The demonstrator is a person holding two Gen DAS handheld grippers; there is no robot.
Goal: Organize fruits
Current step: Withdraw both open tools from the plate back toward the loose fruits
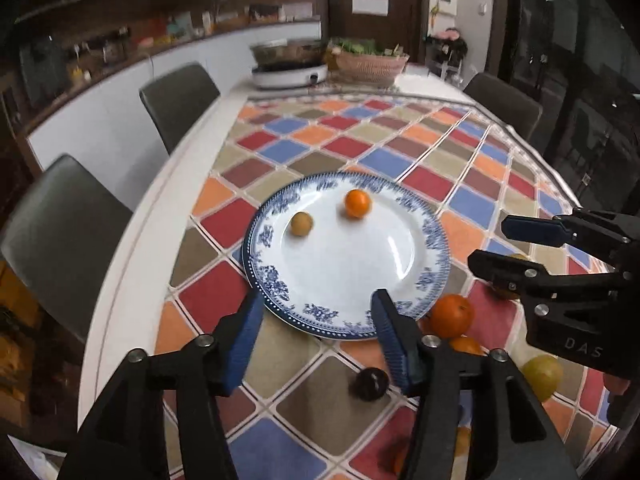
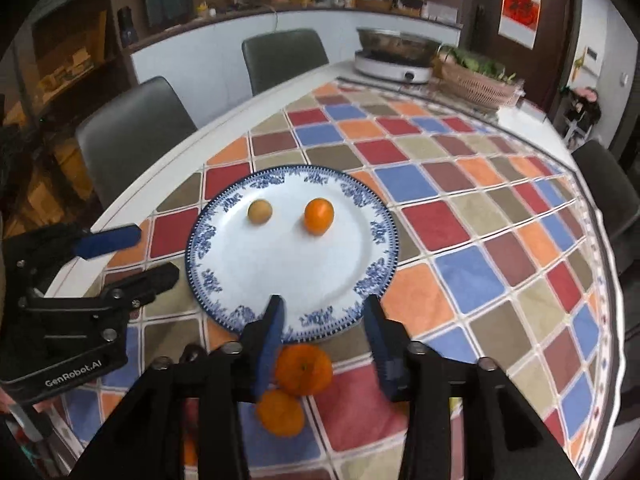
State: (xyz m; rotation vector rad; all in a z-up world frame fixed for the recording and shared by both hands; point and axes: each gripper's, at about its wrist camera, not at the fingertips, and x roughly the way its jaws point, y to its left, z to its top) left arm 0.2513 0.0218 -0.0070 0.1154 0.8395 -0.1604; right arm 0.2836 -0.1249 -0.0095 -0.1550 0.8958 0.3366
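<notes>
Both claws (image 1: 316, 320) (image 2: 324, 320) released, empty; glossy round plate (image 1: 344, 276) bears two small smooth fruits.

The bench (image 2: 224, 120) wears a checked cloth (image 2: 460, 208). On it sit a blue-rimmed plate (image 2: 376, 232), two oranges (image 2: 304, 372), a dark fruit (image 1: 370, 384), a cooker (image 2: 394, 66) and a basket (image 2: 476, 84).

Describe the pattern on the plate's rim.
Blue floral print on white plate; clearest in the right wrist view.
</notes>
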